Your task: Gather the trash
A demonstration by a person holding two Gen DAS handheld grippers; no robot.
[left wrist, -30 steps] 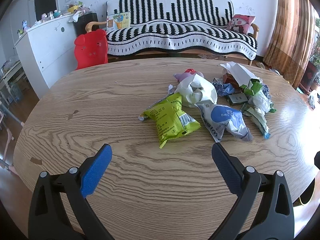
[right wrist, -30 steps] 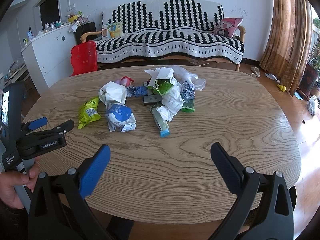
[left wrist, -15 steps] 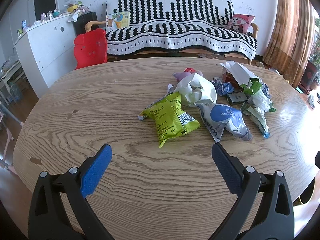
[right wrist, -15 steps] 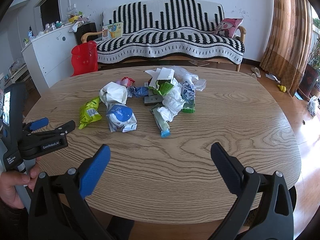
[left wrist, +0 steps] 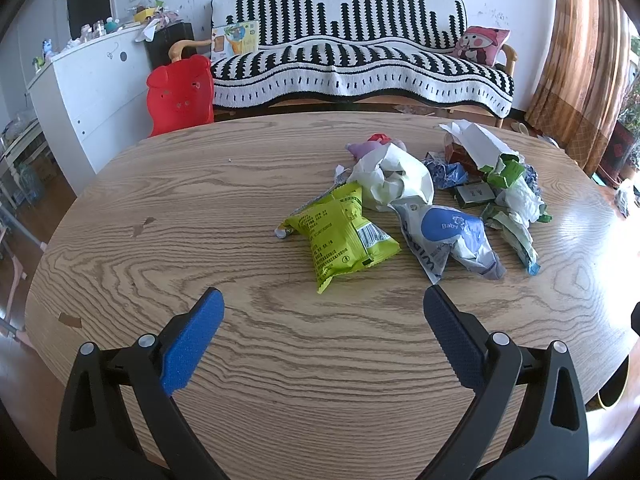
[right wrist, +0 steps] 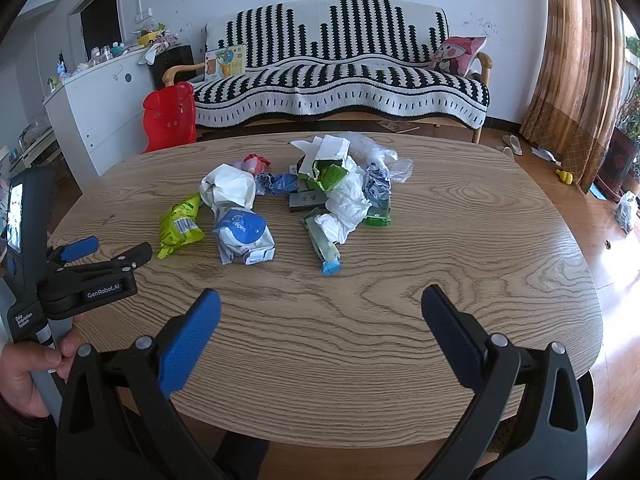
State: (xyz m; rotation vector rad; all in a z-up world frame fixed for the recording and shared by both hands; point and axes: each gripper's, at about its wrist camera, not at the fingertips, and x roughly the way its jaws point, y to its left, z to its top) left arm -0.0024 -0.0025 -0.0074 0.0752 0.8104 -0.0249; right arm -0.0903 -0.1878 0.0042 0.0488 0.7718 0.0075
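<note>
A heap of trash lies on the oval wooden table (left wrist: 200, 208). Nearest my left gripper (left wrist: 322, 304) is a lime green snack bag (left wrist: 340, 236), with a blue and white wipes pack (left wrist: 448, 236) to its right and crumpled white paper (left wrist: 392, 176) behind. The left gripper stands open just short of the green bag, nothing between its fingers. My right gripper (right wrist: 320, 304) is open above the table's near edge, well short of the pile: the green bag (right wrist: 178, 226), the wipes pack (right wrist: 244, 236), white tissue (right wrist: 346, 208) and a torn green carton (right wrist: 326, 168).
Beyond the table stands a black and white striped sofa (right wrist: 340, 68) with a pink cushion (right wrist: 458, 54). A red plastic chair (left wrist: 180, 94) and a white cabinet (left wrist: 88, 88) are at the back left. A hand (right wrist: 24, 372) holds the left gripper's handle at the right wrist view's left edge.
The left gripper has edged slightly toward the green bag. Both grippers stay open and the trash has not moved.
</note>
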